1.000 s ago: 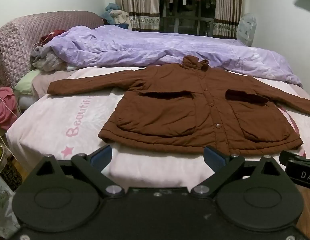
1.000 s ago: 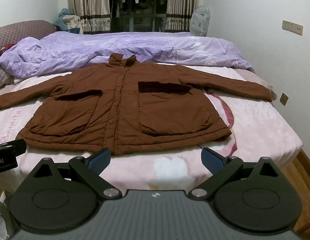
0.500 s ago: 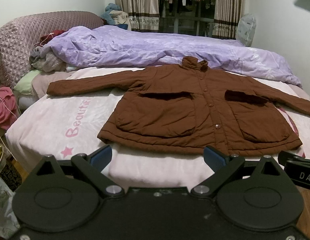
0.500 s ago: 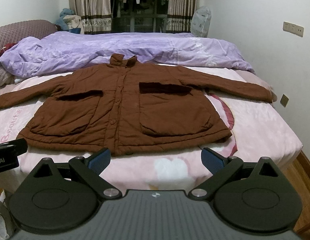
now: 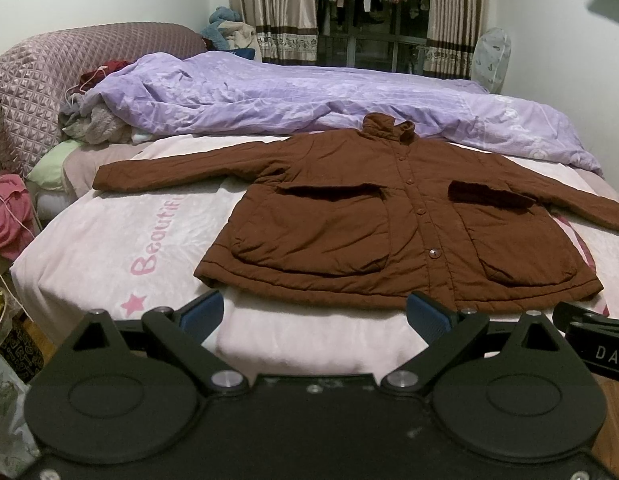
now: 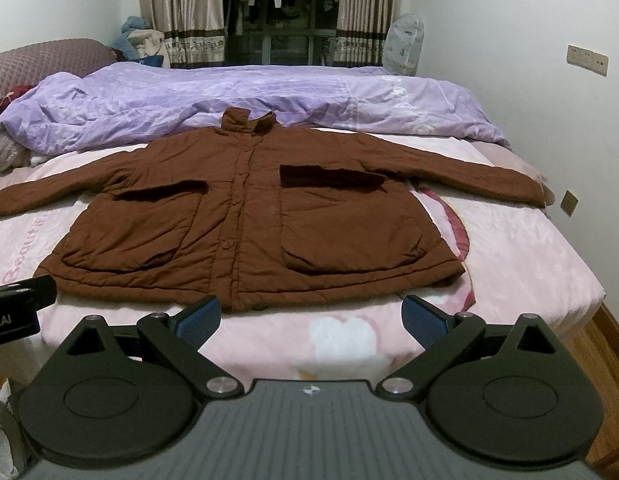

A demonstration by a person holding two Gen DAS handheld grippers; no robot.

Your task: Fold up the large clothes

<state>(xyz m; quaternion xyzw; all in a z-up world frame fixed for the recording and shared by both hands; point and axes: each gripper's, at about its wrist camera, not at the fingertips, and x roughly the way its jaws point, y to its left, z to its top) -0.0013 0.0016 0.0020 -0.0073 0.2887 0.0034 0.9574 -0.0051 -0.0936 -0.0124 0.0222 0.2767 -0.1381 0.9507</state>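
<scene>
Both the left gripper [image 5: 314,315] and right gripper [image 6: 312,315] are held spread and empty short of the brown jacket [image 5: 389,224], laid flat on the bed [image 5: 109,248], whose padded bulk could be bunched if grasped unevenly.

We see a plain brown jacket [image 5: 393,220] on a pink blanket [image 5: 109,248] with pink lettering. Our pads [image 6: 199,316] are blue; the quilt [image 6: 237,92] is lilac.
</scene>
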